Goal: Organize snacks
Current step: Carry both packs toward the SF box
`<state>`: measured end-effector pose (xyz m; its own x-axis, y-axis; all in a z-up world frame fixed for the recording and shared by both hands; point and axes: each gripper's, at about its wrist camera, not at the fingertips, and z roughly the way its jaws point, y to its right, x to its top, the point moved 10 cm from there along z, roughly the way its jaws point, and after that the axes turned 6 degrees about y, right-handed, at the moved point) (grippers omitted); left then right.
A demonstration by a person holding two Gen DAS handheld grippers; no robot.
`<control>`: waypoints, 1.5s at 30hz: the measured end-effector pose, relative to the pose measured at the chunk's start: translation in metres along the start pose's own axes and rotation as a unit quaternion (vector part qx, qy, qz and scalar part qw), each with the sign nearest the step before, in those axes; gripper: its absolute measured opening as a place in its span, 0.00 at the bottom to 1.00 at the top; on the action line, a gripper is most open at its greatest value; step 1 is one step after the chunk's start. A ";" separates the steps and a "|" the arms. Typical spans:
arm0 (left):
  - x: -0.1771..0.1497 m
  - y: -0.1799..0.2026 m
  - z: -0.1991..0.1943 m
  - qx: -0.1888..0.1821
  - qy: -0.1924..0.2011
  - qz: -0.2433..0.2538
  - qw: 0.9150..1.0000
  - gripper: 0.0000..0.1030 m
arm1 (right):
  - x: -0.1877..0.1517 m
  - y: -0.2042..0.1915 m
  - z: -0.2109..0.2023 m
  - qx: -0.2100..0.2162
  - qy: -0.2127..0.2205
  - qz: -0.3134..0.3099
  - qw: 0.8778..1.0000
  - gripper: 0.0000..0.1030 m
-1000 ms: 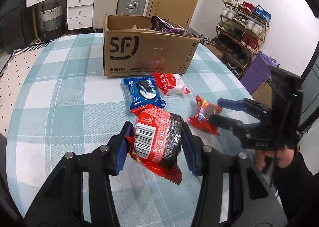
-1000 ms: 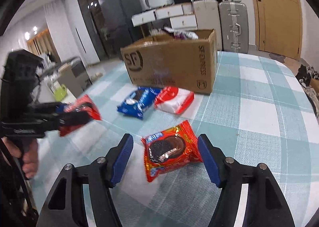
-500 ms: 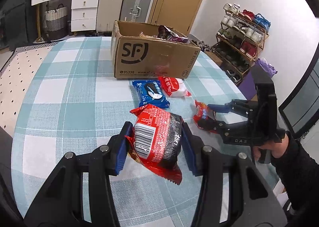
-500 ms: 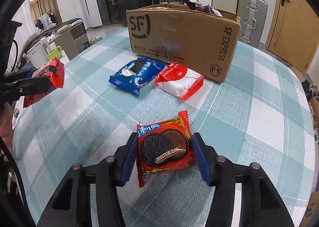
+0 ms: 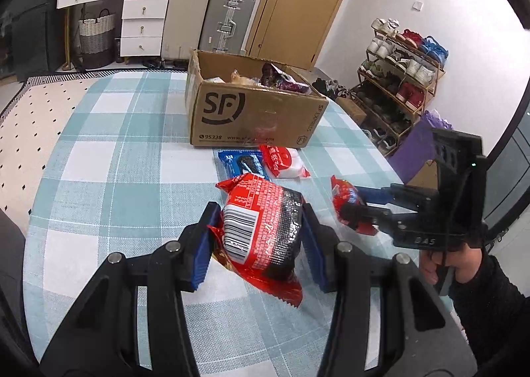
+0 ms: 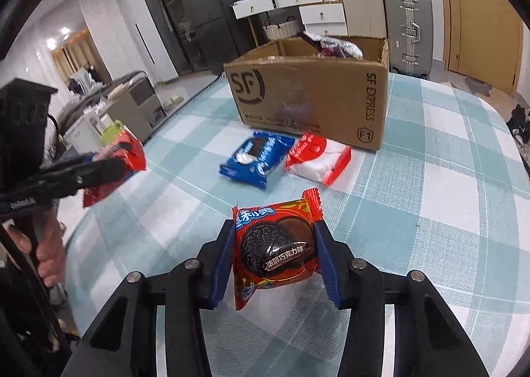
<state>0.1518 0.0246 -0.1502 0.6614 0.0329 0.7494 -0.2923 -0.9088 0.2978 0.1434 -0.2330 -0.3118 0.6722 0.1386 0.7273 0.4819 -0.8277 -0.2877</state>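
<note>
My left gripper (image 5: 258,231) is shut on a red and black snack packet (image 5: 261,228) with a barcode, held above the table. My right gripper (image 6: 273,244) is shut on a red chocolate cookie packet (image 6: 275,244), lifted off the table; it also shows in the left wrist view (image 5: 347,205). The open SF cardboard box (image 5: 255,112) stands at the far side, with snack bags inside. A blue cookie packet (image 6: 255,158) and a red and white packet (image 6: 318,158) lie on the cloth in front of the box.
The round table has a teal and white checked cloth (image 5: 109,158). Its right edge (image 5: 381,152) is close to my right gripper. Suitcases, drawers and a shoe rack stand beyond the table.
My right gripper closed on the red cookie packet and lifted it off the table. My left gripper, still holding its packet, has risen a little.
</note>
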 end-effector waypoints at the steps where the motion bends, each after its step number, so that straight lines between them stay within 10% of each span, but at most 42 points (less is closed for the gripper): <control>1: 0.002 -0.001 -0.001 0.000 0.001 -0.002 1.000 0.44 | 0.005 -0.004 -0.006 0.007 0.007 0.003 1.000 0.46; 26: 0.167 0.051 -0.021 0.027 0.056 0.080 0.995 0.44 | 0.177 -0.058 -0.102 0.090 0.120 -0.026 0.988 0.46; 45: 0.269 0.024 0.126 0.050 -0.012 0.055 0.997 0.44 | 0.283 0.022 -0.021 0.049 0.091 -0.004 0.995 0.46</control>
<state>0.4099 -0.0408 -0.0156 0.6458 -0.0771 0.7596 -0.2936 -0.9435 0.1539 0.3328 -0.2227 -0.0990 0.5604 0.0370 0.8274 0.5452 -0.7686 -0.3348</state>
